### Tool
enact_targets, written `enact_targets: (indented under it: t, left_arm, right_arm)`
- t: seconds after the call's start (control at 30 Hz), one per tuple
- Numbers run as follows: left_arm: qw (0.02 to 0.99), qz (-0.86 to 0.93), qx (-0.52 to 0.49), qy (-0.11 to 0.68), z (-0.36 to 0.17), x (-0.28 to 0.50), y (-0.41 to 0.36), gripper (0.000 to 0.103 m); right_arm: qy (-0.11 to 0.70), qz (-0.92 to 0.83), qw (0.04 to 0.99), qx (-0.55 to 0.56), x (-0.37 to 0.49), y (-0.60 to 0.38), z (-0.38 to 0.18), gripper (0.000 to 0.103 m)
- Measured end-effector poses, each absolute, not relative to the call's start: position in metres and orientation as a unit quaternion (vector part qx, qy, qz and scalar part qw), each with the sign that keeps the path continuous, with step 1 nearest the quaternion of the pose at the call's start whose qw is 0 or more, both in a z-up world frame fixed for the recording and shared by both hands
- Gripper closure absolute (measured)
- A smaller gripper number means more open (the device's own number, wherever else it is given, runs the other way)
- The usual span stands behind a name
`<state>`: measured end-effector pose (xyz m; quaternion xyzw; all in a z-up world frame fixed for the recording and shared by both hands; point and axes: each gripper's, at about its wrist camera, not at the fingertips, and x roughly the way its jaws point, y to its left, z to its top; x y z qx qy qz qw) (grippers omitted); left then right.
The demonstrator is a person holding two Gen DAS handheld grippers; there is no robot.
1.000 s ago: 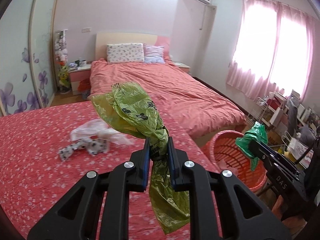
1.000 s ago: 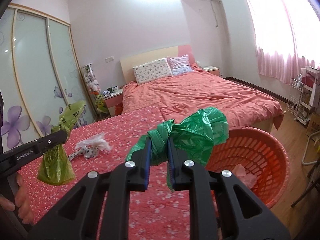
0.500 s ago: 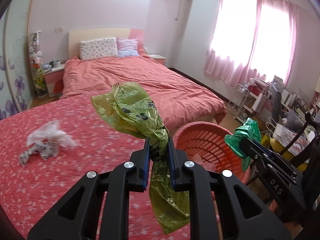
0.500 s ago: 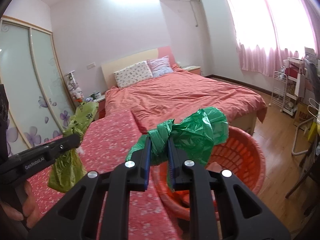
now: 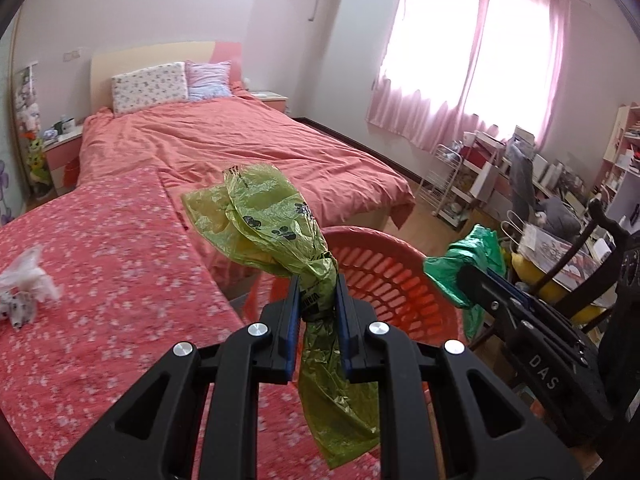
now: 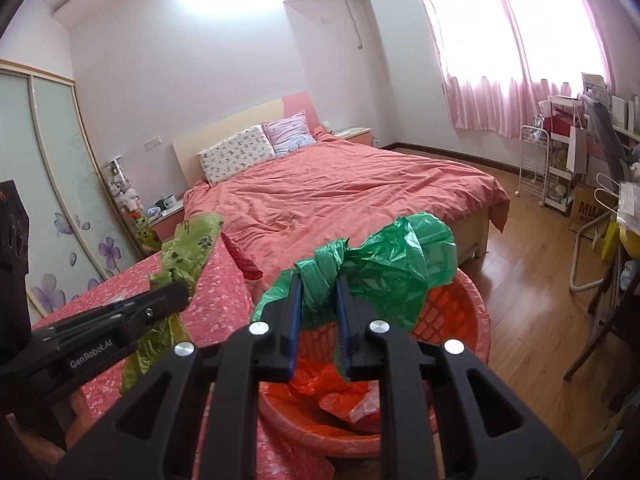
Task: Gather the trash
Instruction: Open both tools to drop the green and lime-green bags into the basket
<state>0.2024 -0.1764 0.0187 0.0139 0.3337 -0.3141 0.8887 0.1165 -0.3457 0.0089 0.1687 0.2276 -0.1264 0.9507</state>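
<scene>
Left gripper (image 5: 318, 298) clenched on the knotted neck of the yellow-green bag (image 5: 276, 224), tail dangling below the pads. Right gripper (image 6: 318, 298) clamped on the dark green bag (image 6: 384, 264), which hangs above the red basket (image 6: 474, 320). Basket mouth is open, red wrappers (image 6: 340, 388) low inside. The yellow-green bag sits over the edge of the flowered table cloth (image 5: 100, 280), at the basket's near rim. A second ago both bags were back over the table; now the basket fills the foreground. White crumpled trash (image 5: 28, 284) remains far left on the cloth. Bed (image 6: 340, 196) beyond, cluttered shelves (image 5: 500, 176) right.
</scene>
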Motion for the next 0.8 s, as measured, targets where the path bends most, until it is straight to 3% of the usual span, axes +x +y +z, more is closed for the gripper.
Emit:
enact_targets:
  t: [0.57,0.7,0.8]
  left_arm:
    - [0.866,-0.336,0.02,0.369,-0.008,0.215,-0.206,0.086]
    - [0.865,-0.328,0.021,0.38,-0.014,0.219,-0.205,0.072]
    - [0.865,-0.317,0.016,0.388,-0.017,0.222,-0.199,0.06]
  right_arm:
    - [0.238,-0.129,0.942,0.2,0.141,-0.372,-0.012,0.081]
    - [0.243,-0.126,0.939,0.209,0.145,-0.375,-0.019,0.08]
    - [0.244,-0.13,0.937,0.214,0.146,-0.376,-0.022,0.068]
